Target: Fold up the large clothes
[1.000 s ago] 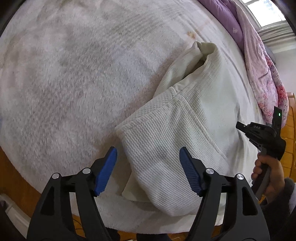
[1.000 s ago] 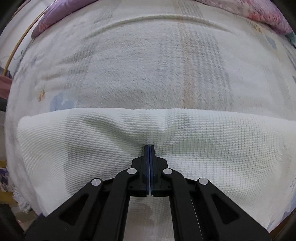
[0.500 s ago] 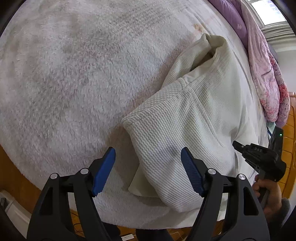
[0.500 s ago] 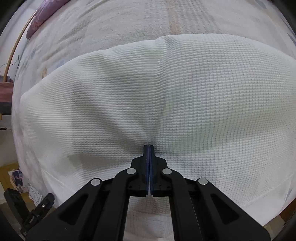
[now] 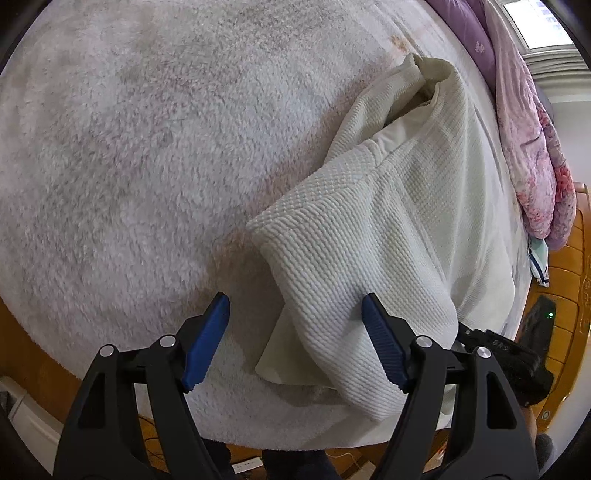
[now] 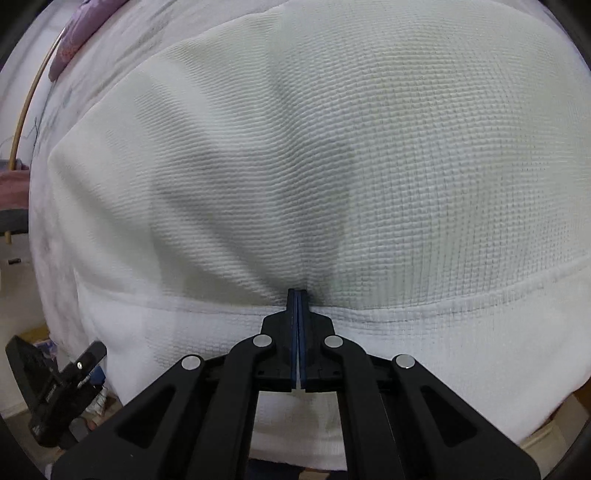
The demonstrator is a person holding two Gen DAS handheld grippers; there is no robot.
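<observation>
A large white waffle-knit garment (image 5: 399, 229) lies on a fluffy white bed blanket (image 5: 147, 147). Its near sleeve cuff (image 5: 332, 295) hangs toward the bed's front edge. My left gripper (image 5: 295, 332) is open, its blue pads either side of that cuff, above it and not touching. My right gripper (image 6: 297, 295) is shut on the garment's hem band (image 6: 443, 306), and the knit (image 6: 332, 147) fills the right wrist view. The right gripper also shows in the left wrist view (image 5: 506, 354), partly behind the cloth.
A pink and purple quilt (image 5: 532, 140) is bunched along the bed's far right side. Wooden floor and bed frame (image 5: 569, 295) show at the right. A window (image 5: 535, 22) is at the top right. The left gripper's body (image 6: 55, 387) shows low left in the right wrist view.
My right gripper has pulled the garment's hem up and toward itself, so the knit now fills its view. My left gripper has drifted slightly closer to the sleeve cuff, still open.
</observation>
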